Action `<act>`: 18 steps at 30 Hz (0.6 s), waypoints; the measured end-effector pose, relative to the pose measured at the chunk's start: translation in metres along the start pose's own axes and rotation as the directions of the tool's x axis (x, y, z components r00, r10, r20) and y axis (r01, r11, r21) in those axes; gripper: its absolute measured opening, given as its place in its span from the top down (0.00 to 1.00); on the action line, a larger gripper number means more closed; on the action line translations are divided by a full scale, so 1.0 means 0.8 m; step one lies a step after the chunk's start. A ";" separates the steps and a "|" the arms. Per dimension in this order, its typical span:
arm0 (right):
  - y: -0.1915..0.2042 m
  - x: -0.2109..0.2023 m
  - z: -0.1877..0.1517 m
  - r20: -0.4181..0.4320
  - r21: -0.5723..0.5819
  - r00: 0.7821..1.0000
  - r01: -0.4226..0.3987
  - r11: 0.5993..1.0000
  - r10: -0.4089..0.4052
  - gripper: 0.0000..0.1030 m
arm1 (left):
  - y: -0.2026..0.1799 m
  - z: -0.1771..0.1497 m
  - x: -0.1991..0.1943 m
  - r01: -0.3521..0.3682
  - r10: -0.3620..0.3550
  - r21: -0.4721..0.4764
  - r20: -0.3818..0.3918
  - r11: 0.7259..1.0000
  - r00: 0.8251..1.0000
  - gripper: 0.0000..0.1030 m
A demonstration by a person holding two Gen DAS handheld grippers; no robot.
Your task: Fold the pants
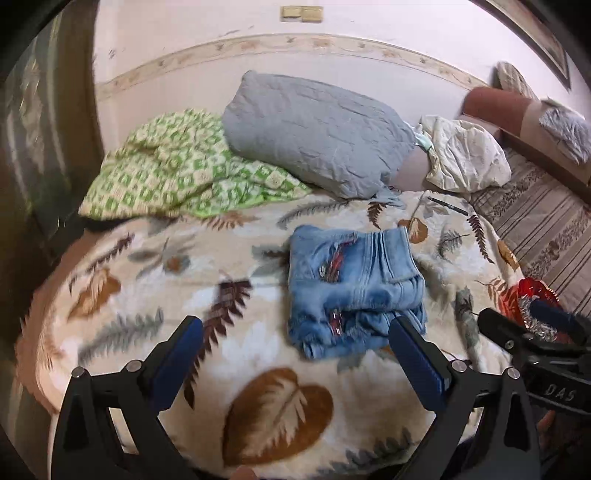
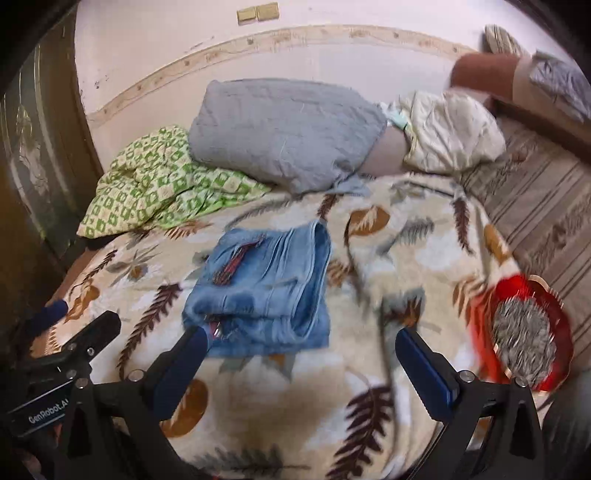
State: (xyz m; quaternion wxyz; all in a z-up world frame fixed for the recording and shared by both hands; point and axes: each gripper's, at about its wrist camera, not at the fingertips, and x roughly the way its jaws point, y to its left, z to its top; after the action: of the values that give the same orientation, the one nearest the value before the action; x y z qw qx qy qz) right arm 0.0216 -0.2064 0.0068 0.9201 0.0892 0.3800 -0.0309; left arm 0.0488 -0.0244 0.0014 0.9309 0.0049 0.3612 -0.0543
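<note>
lying folded, pants (image 1: 354, 288) squarish

My left gripper (image 1: 295, 354) has 2 black angular fingers with blue pads and silver screws. My right gripper (image 2: 301, 363) matches it; white lettering marks both bodies.

This is looking like a bedroom in a home. A bed (image 1: 110, 369) is wearing a soft leaf blanket (image 1: 273, 402), a big grey pillow (image 1: 314, 136) is leaning on the pink wall (image 1: 184, 33), and a green checked cover (image 1: 177, 166) is lying bunched up.
</note>
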 end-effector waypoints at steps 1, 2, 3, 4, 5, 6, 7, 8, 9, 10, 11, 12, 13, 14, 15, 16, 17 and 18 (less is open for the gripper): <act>0.002 -0.001 -0.006 -0.003 -0.011 1.000 0.008 1.000 -0.008 0.00 | -0.001 -0.006 -0.003 0.003 -0.003 -0.001 -0.005 1.000 1.000 0.03; 0.004 -0.001 -0.010 -0.005 -0.019 1.000 0.010 1.000 -0.010 0.00 | 0.000 -0.011 -0.004 -0.001 0.001 0.004 -0.009 1.000 1.000 0.03; 0.006 -0.001 -0.013 -0.007 -0.028 1.000 0.013 1.000 -0.013 0.00 | -0.001 -0.015 -0.006 -0.016 0.016 0.013 -0.011 1.000 1.000 0.03; 0.007 -0.001 -0.015 -0.009 -0.037 1.000 0.018 0.999 -0.018 0.00 | -0.001 -0.016 -0.007 -0.025 0.025 0.018 -0.011 1.000 1.000 0.03; 0.008 -0.001 -0.017 -0.008 -0.041 1.000 0.021 0.999 -0.022 0.00 | 0.000 -0.016 -0.008 -0.037 0.037 0.024 -0.007 0.999 0.999 0.03; 0.009 -0.001 -0.017 -0.006 -0.047 1.000 0.028 0.999 -0.028 0.00 | 0.000 -0.016 -0.010 -0.045 0.045 0.025 -0.002 0.999 0.999 0.03; 0.010 0.000 -0.018 -0.005 -0.052 0.999 0.031 0.998 -0.031 0.00 | 0.002 -0.016 -0.013 -0.054 0.054 0.021 0.007 0.998 0.999 0.03; 0.010 0.001 -0.017 -0.006 -0.054 1.000 0.031 0.998 -0.031 0.00 | 0.004 -0.015 -0.014 -0.060 0.060 0.017 0.010 0.998 0.998 0.03; 0.010 0.002 -0.017 -0.007 -0.053 0.999 0.032 0.998 -0.032 0.00 | 0.006 -0.014 -0.014 -0.066 0.066 0.014 0.011 0.998 0.998 0.03; 0.010 0.002 -0.017 -0.008 -0.053 0.999 0.032 0.998 -0.033 0.00 | 0.007 -0.014 -0.014 -0.066 0.066 0.010 0.012 0.998 0.998 0.03; 0.009 0.004 -0.016 -0.011 -0.052 1.000 0.029 0.998 -0.030 0.00 | 0.009 -0.013 -0.014 -0.065 0.065 0.004 0.010 0.998 0.998 0.03; 0.008 0.005 -0.016 -0.014 -0.052 1.000 0.025 0.998 -0.026 0.00 | 0.011 -0.012 -0.013 -0.067 0.067 -0.002 0.007 0.998 0.998 0.03; 0.009 0.006 -0.016 -0.015 -0.051 1.000 0.026 0.998 -0.026 0.00 | 0.012 -0.012 -0.013 -0.063 0.063 -0.005 0.006 0.998 0.998 0.03; 0.009 0.006 -0.016 -0.014 -0.053 1.000 0.025 0.998 -0.026 0.00 | 0.013 -0.012 -0.012 -0.056 0.056 -0.009 0.005 0.998 0.998 0.03; 0.010 0.007 -0.016 -0.014 -0.057 1.000 0.023 0.998 -0.024 0.00 | 0.014 -0.011 -0.012 -0.059 0.059 -0.013 0.004 0.998 0.998 0.03; 0.011 0.007 -0.015 -0.014 -0.064 1.000 0.024 0.998 -0.025 0.00 | 0.015 -0.011 -0.011 -0.061 0.062 -0.015 0.005 0.998 0.998 0.03; 0.011 0.007 -0.015 -0.013 -0.067 1.000 0.024 0.997 -0.025 0.00 | 0.015 -0.011 -0.011 -0.058 0.058 -0.014 0.005 0.998 0.998 0.03; 0.012 0.007 -0.015 -0.010 -0.069 1.000 0.024 0.997 -0.024 0.00 | 0.015 -0.011 -0.011 -0.056 0.056 -0.014 0.003 0.998 0.998 0.03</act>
State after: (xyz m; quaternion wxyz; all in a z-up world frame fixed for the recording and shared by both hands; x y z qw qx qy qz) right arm 0.0185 -0.1944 -0.0041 0.9201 0.0532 0.3871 -0.0285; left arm 0.0379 -0.0109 0.0007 0.9326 0.0087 0.3599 -0.0257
